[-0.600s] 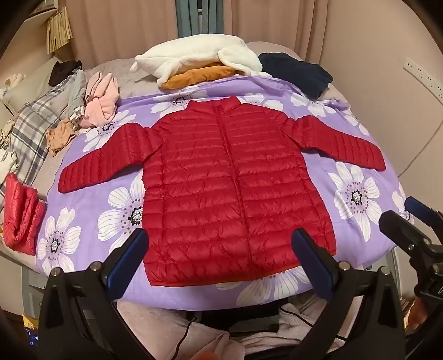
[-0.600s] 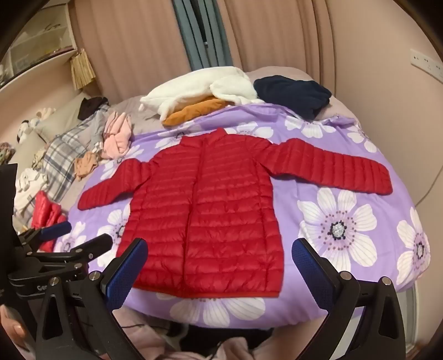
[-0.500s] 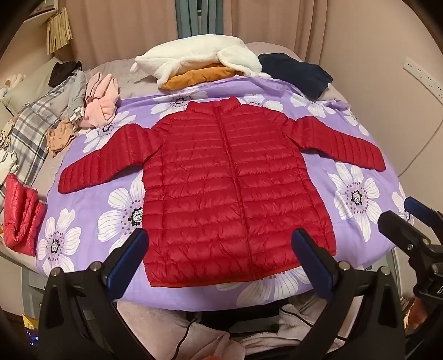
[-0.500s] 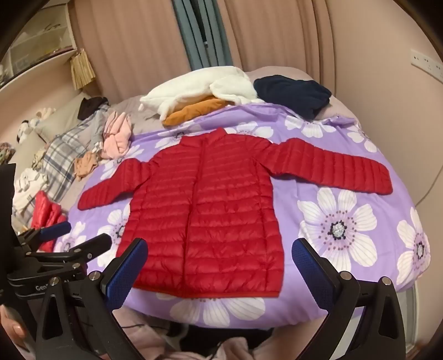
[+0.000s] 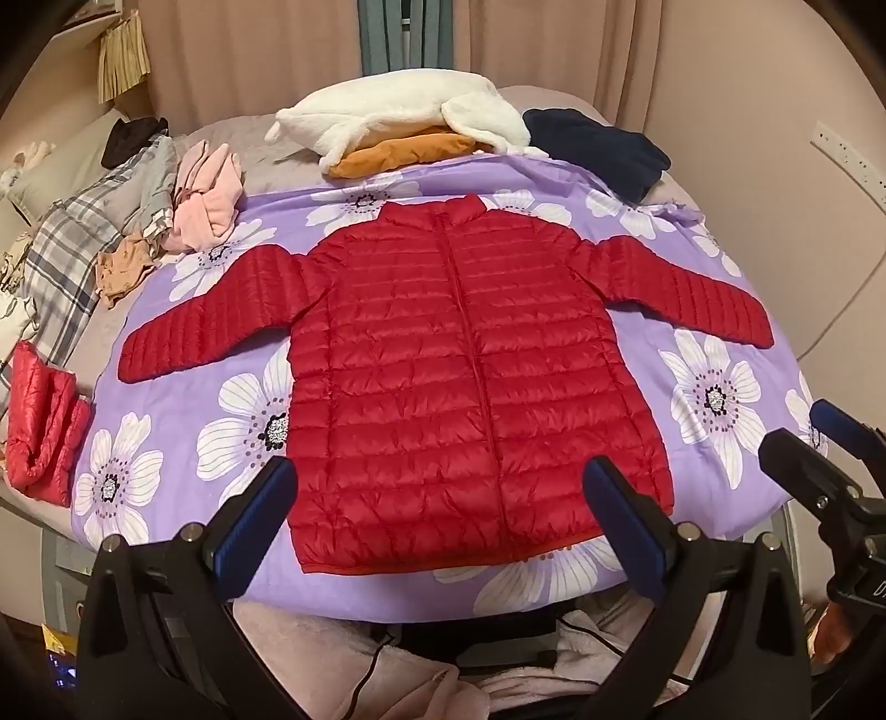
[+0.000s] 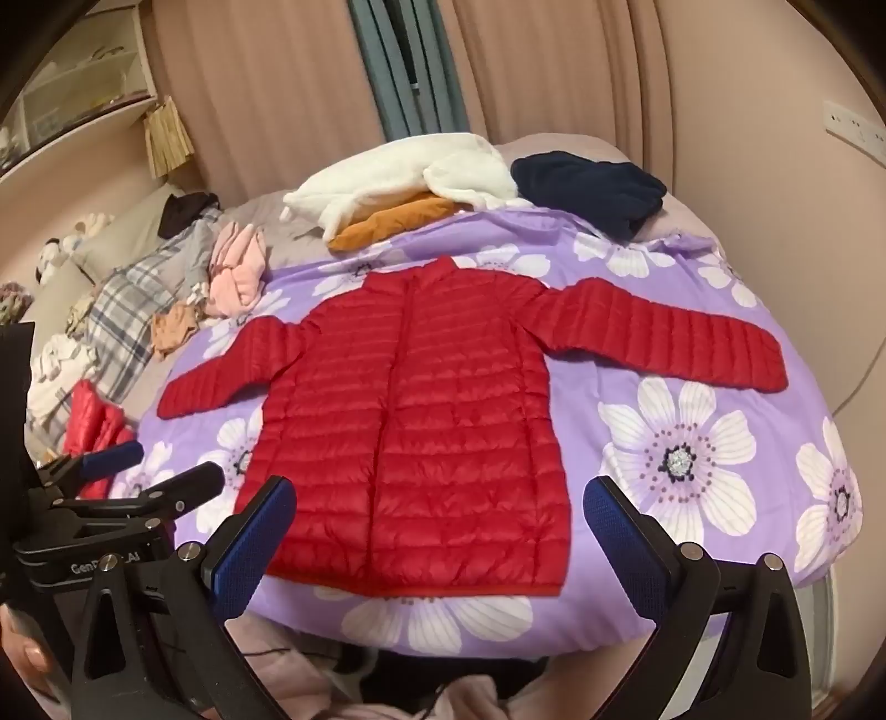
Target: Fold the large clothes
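Red quilted jacket (image 5: 459,376) spread flat, front up, zipped, on a purple floral sheet (image 5: 714,387) covering the bed; collar toward the far end, hem near the front edge of the sheet. Both sleeves stretched outward and angled slightly down, cuffs resting on the sheet. Same jacket (image 6: 421,432) seen a little from the right in the right wrist view.

Left gripper (image 5: 440,520) held above the near edge of the bed, over the hem, fingers (image 5: 252,523) spread wide, nothing between the blue pads, not touching the fabric. Right gripper (image 6: 440,545) likewise in front of the hem, fingers (image 6: 623,548) spread wide and holding nothing. Each gripper visible in the other's view: right one at the right edge of the left wrist view, left one at the lower left of the right wrist view, well apart from each other.

Beyond the collar, a white fleece garment (image 5: 398,119) piled on an orange one (image 5: 407,155), with a dark navy garment (image 5: 595,149) just beside them to the right. Left of the sheet, a pink bundle (image 5: 207,199), a small tan piece (image 5: 124,266) and a grey plaid cloth (image 5: 66,260) lying on the bed. At the far left edge, a folded shiny red item (image 5: 41,421), apart from the jacket. Beige curtains (image 5: 266,50) behind the bed.
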A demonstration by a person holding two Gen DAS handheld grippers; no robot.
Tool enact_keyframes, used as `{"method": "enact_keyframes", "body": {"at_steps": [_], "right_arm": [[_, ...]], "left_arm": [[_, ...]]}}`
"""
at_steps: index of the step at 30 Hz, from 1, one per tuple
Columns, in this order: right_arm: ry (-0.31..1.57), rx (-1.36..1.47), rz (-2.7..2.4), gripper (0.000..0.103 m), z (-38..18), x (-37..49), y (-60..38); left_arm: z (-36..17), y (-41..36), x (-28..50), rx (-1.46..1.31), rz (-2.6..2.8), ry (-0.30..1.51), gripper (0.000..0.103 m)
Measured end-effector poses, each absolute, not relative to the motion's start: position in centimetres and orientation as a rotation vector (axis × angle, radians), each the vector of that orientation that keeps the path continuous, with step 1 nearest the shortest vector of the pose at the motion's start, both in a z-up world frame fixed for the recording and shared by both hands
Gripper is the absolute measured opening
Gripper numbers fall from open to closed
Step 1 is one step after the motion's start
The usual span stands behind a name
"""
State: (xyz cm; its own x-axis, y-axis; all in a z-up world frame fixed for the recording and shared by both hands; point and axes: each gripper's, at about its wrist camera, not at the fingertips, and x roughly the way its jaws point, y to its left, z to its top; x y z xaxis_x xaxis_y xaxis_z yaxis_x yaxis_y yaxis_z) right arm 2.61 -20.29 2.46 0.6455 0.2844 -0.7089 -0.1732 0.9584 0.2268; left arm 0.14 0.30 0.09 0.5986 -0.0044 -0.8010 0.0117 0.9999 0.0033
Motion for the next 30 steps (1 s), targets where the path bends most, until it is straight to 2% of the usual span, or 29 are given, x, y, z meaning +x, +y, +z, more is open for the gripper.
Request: {"method": "enact_keyframes", "body": {"at_steps": [30], "right_arm": [[0.829, 0.138, 0.260, 0.103, 2.40, 2.64, -19.89]], "left_arm": [[0.10, 1.21, 0.14, 0.009, 0.002, 0.921, 0.103]]}}
